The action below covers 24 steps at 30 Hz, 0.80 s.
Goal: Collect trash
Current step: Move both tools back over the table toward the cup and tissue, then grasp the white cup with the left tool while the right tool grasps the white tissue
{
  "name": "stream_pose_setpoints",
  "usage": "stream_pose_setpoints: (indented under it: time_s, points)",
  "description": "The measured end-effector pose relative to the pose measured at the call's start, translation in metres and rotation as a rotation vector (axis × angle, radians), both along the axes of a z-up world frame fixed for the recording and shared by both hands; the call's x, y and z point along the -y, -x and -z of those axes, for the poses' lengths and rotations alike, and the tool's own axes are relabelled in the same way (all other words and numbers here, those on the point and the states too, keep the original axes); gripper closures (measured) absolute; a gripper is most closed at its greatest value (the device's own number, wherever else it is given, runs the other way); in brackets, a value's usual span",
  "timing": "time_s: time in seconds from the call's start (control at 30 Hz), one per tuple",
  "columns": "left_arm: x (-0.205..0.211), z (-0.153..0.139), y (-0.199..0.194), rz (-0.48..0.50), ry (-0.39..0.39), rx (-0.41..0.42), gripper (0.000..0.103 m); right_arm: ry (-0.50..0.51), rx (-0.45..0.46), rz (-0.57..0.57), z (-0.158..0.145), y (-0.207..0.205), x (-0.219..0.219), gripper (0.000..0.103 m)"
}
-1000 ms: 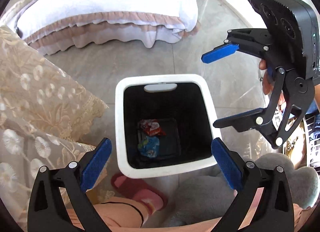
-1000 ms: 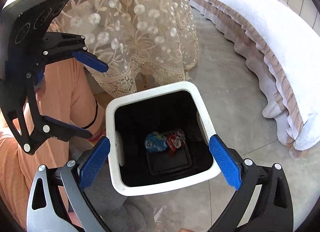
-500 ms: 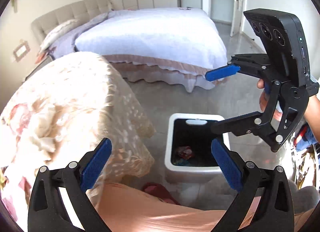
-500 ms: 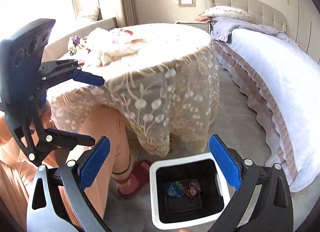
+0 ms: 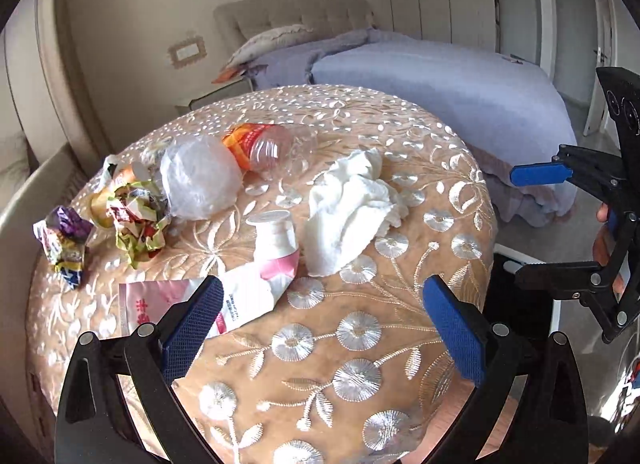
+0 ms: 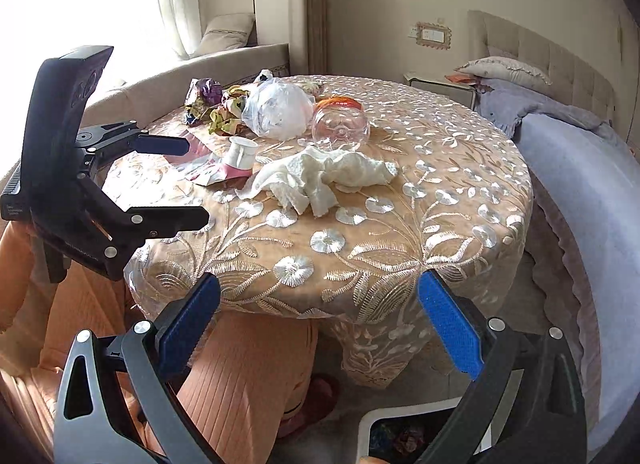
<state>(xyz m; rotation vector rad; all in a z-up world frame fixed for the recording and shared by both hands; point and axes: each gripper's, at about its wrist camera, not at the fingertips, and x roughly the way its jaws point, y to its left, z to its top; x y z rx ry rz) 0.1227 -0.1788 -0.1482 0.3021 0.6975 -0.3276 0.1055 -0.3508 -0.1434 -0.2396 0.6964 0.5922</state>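
Note:
Trash lies on a round table (image 5: 360, 344) with an embroidered cloth: a crumpled white tissue (image 5: 352, 204) (image 6: 320, 176), a pink-and-white pouch with a cap (image 5: 256, 264) (image 6: 232, 164), a clear plastic bottle (image 5: 264, 148) (image 6: 340, 124), a clear plastic bag (image 5: 200, 180) (image 6: 276, 108) and crumpled wrappers (image 5: 132, 208) (image 6: 212, 104). My left gripper (image 5: 320, 332) is open and empty above the table's near side. My right gripper (image 6: 320, 328) is open and empty, in front of the table edge. The white bin (image 6: 400, 424) sits on the floor below it, holding wrappers.
A bed (image 5: 460, 80) (image 6: 580, 184) stands beyond the table. A sofa (image 6: 200, 64) runs along the window side. The person's orange-clad legs (image 6: 240, 384) and a pink slipper (image 6: 316, 400) are under the table's near edge.
Both grippers have lifted from over the bin and tilted up toward the tabletop. The bin has dropped to the frame edge and the trash on the table has come into view.

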Motion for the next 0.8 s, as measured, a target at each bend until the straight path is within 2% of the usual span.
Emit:
stream_pose_setpoints:
  time_s: [0.13, 0.2, 0.43, 0.57, 0.77, 0.8]
  points:
    - [-0.023, 0.004, -0.009, -0.049, -0.038, 0.007, 0.005, 0.000, -0.001, -0.027, -0.002, -0.017, -0.021, 0.004]
    - [-0.030, 0.006, -0.017, -0.058, -0.024, -0.008, 0.005, -0.011, -0.011, -0.031, -0.002, -0.027, -0.028, 0.004]
    - [-0.047, 0.016, -0.048, -0.028, 0.046, -0.107, 0.005, -0.006, -0.051, -0.045, 0.002, -0.064, -0.048, 0.004]
    - [-0.048, 0.017, -0.065, 0.015, 0.096, -0.170, 0.005, 0.058, -0.055, -0.050, 0.008, -0.089, -0.062, 0.004]
    - [-0.044, 0.022, -0.081, 0.032, 0.064, -0.190, 0.006, 0.102, -0.078, -0.047, 0.019, -0.114, -0.073, 0.004]
    - [-0.042, 0.022, -0.081, 0.041, 0.060, -0.185, 0.011, 0.109, -0.074, -0.049, 0.020, -0.115, -0.074, 0.004]
